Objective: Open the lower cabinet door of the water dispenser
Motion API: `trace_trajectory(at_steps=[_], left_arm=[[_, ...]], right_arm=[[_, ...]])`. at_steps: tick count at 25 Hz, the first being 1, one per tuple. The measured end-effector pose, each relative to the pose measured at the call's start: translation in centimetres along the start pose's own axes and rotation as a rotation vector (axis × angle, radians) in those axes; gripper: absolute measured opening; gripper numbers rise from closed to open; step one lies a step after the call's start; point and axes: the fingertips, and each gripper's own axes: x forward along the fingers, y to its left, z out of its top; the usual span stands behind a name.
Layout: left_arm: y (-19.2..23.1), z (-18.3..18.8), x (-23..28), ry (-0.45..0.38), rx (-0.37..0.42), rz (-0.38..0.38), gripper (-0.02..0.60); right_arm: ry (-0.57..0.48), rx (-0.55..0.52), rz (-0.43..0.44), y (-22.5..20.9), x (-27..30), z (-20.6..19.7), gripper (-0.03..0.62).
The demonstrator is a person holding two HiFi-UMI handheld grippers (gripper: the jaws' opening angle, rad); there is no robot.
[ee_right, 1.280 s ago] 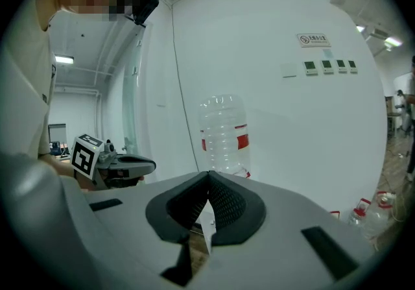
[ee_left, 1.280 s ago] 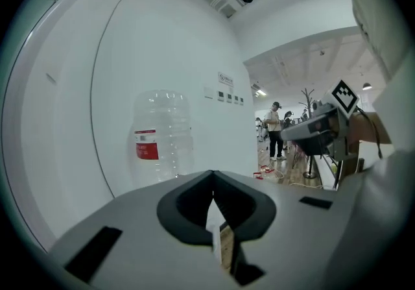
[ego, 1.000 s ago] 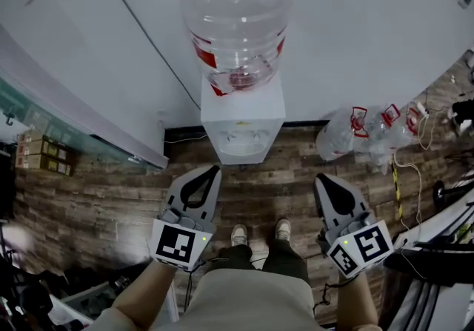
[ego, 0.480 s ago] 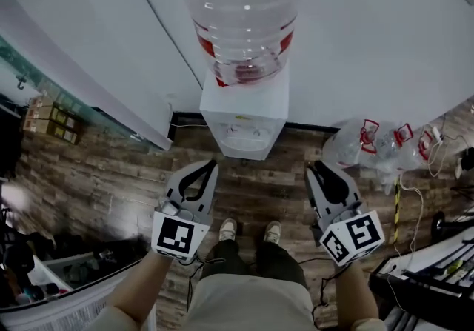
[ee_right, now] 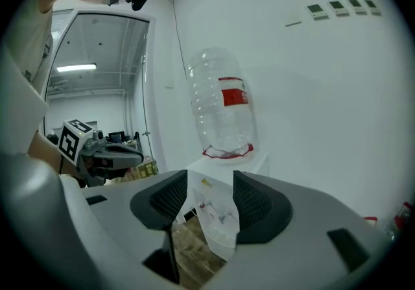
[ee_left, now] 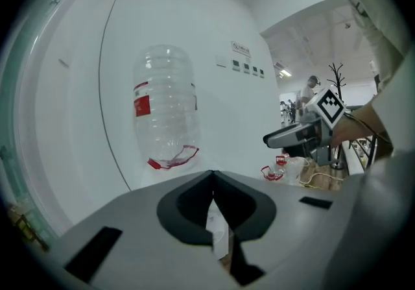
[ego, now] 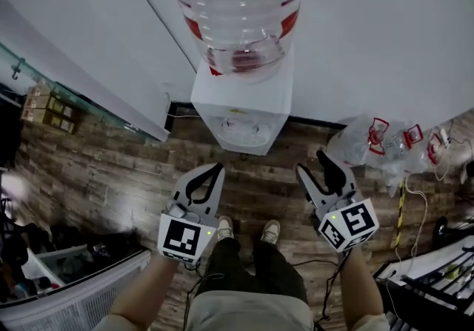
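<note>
Head view, steep look down on white water dispenser (ego: 241, 111), back against white wall (ego: 370, 41), clear inverted bottle (ego: 237, 11) on top. Lower cabinet door out of sight from here; open or closed, cannot tell. Left gripper (ego: 215, 168) short of dispenser, over wood floor (ego: 111, 174), jaws pressed together, empty. Right gripper (ego: 312, 162) alongside, same standoff, jaws partway apart, just been opening, gripping nothing; dispenser front framed in the gap, well ahead. Empty bottles (ego: 370, 141) heaped on floor, right of dispenser.
</note>
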Motion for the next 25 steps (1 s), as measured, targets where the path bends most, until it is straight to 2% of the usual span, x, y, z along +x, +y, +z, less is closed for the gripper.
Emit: trace_trajectory(at_steps=[3,8,14,17,21,25], left_arm=[[0.5,-2.8,1.7,0.018,-0.002,0.005,0.006],[0.7,-6.9,4.3,-0.02,-0.042,0.003,0.006],[-0.3,-12.9,7.7,0.012,-0.059,-0.02,0.005],[-0.5,-15.8,9.2,0.029,-0.077,-0.028,0.006],[-0.8,-19.7,11.1,0.068,-0.058,-0.034,0.006],[-0.3,-22.7,13.4,0.054,-0.087,-0.031,0.006]], right_arm=[[0.015,0.022,0.01,-1.1,2.1,-3.3,0.246],[0.035,0.05,0.008,-2.9,5.7,-9.6,0.279],[0.075,0.022,0.028,-4.6,9.9,-17.0,0.299],[0.081,0.049,0.014,-5.6,11.5,-20.3,0.301],[0.096,0.048,0.005,-7.3,13.2,-24.3,0.301],[0.122,0.048,0.011,-8.6,15.6,-28.7,0.307]])
